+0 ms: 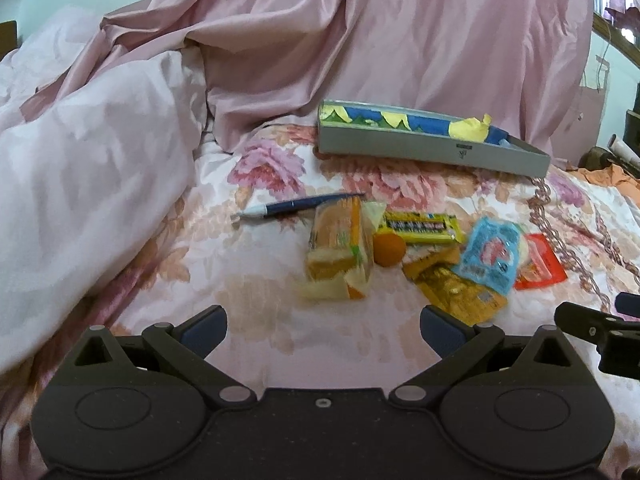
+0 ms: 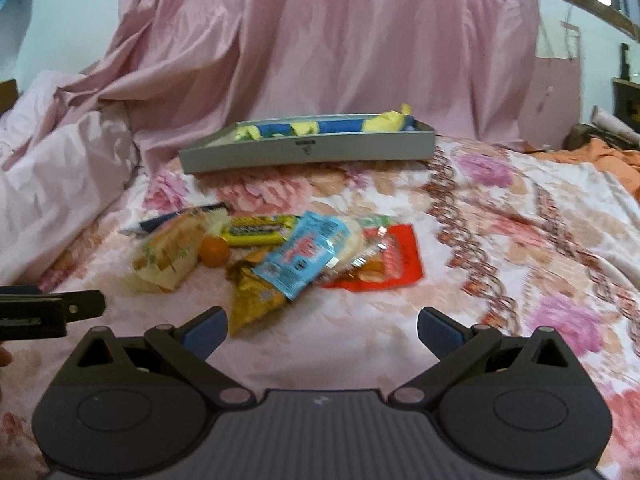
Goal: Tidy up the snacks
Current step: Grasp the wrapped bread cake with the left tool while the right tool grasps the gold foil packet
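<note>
A: Both empty. Left hand-held gripper jaws spread wide, right hand-held gripper same, nothing held.

B: Snack pile?

A: On the bed, ahead of both. Bread pack sits dead ahead of the left, long axis running away from it. Blue packet and red packet lie ahead of the right, blue one angled up-right. Grey tray beyond the pile, long side across the view.

B: Nearer hand?

A: My call: left for bread, right for blue packet.

B: Labels?

A: Yellow bar has print, too blurred to read. Tray logo unreadable.
</note>
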